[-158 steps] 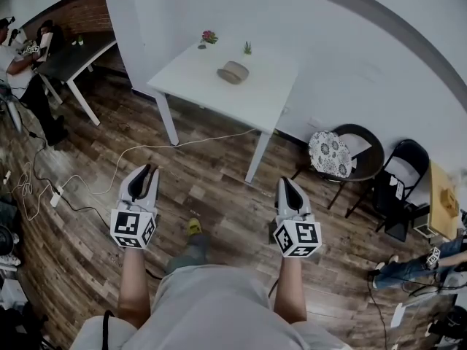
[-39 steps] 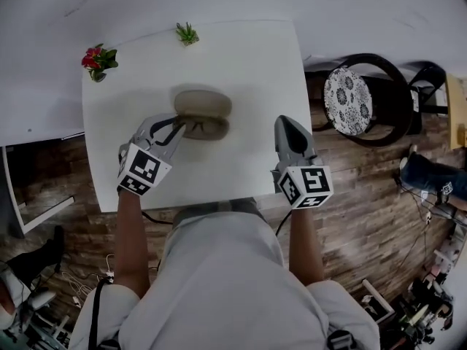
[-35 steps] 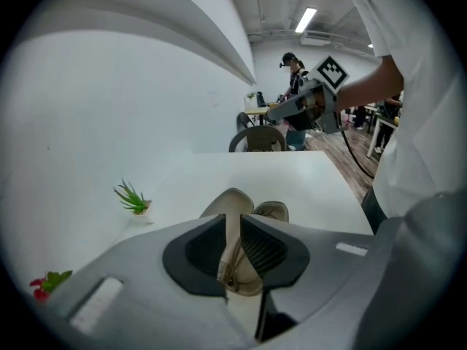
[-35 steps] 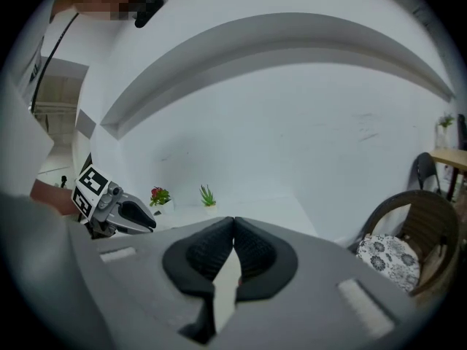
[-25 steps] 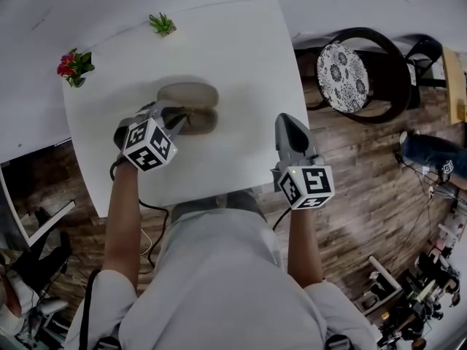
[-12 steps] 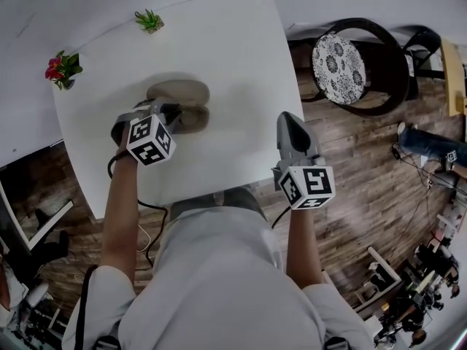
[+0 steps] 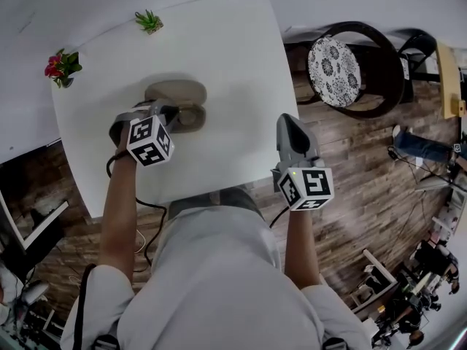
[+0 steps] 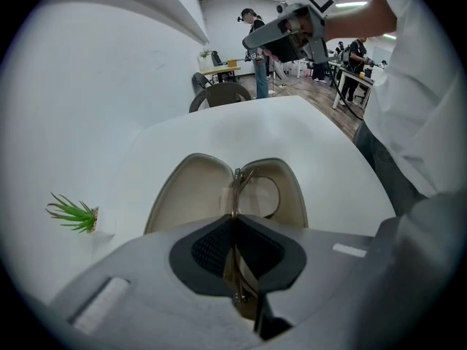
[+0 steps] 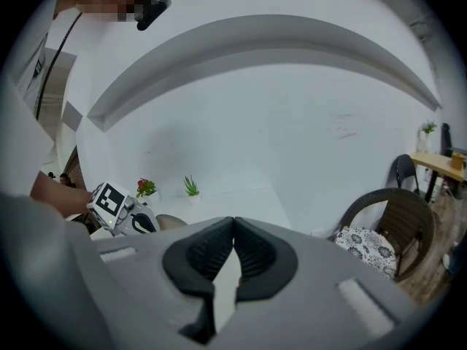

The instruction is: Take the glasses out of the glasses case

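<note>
- Reaches the left gripper point(image 7: 166, 111) forward over the white surface point(image 7: 226, 49), bare forearm stretched out almost straight, marker cube turned up toward the head camera.
- Pinches the thin metal frame of the glasses point(image 8: 252, 194) there, with the jaws pressed together on it and the frame running down the seam between the two dark pads.
- Meets the glasses case point(image 7: 177, 93) right at the left gripper's tip. Lying open on the left half of the surface, both beige halves facing up.
- Shows the glasses standing along the case's hinge line, one lens over the right-hand half as seen from the left gripper view. Cannot tell whether the frame is touching the lining or just above it.
- Holds the right gripper point(image 7: 290, 125) above the near right edge of the surface, well apart from the case, forearm pointing forward and elbow bent beside the torso.
- Jaws on that side closed pad to pad, nothing between them.
- Near the far left corner of the surface, a red flower point(image 7: 58, 65) and a small green plant point(image 7: 149, 21).
- On the wooden floor to the right, a dark chair point(image 7: 379, 64) with a patterned cushion.
</note>
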{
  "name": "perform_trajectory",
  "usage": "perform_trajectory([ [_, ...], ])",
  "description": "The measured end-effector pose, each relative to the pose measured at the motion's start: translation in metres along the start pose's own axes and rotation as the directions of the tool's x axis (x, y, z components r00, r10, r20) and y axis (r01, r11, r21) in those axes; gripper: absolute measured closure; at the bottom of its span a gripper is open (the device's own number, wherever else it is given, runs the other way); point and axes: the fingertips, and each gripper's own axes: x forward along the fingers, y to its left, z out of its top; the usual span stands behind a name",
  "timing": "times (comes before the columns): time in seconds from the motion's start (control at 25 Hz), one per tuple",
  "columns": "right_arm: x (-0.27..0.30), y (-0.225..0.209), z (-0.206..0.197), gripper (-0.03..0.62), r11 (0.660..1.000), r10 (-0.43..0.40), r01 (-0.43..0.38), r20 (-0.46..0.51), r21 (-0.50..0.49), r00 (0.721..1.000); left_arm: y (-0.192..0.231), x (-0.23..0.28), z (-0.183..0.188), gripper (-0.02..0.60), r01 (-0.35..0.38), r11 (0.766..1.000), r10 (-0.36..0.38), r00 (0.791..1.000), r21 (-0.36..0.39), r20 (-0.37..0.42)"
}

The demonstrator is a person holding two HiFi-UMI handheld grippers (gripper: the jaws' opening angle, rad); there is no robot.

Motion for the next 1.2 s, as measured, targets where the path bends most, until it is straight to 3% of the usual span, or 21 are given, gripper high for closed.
perform_trajectory([
  [0.2, -0.005, 0.004, 0.003, 0.591, 1.000, 0.010, -0.010, 0.013, -0.003, 1.000, 0.007, -0.017, 0.007, 0.557, -0.067, 0.998, 0.067, 0.997, -0.017, 0.027],
  [0.36, -0.008, 0.011, 0.005, 0.591, 1.000, 0.025, -0.025, 0.025, -0.002, 0.999, 0.019, -0.036, 0.013, 0.557, -0.137, 0.986, 0.144, 0.987, -0.091, 0.077],
  [0.64, -0.020, 0.020, 0.012, 0.591, 0.999, 0.053, -0.053, 0.071, 0.001, 0.996, 0.029, -0.076, 0.021, 0.557, -0.262, 0.936, 0.300, 0.943, -0.236, 0.141],
  [0.84, -0.032, 0.029, 0.015, 0.591, 0.997, 0.074, -0.075, 0.101, 0.008, 0.992, 0.032, -0.116, 0.027, 0.558, -0.337, 0.859, 0.432, 0.881, -0.385, 0.191],
  [1.2, -0.047, 0.048, 0.035, 0.591, 0.991, 0.131, -0.127, 0.158, -0.032, 0.979, 0.030, -0.192, 0.029, 0.558, -0.442, 0.692, 0.652, 0.721, -0.571, 0.233],
])
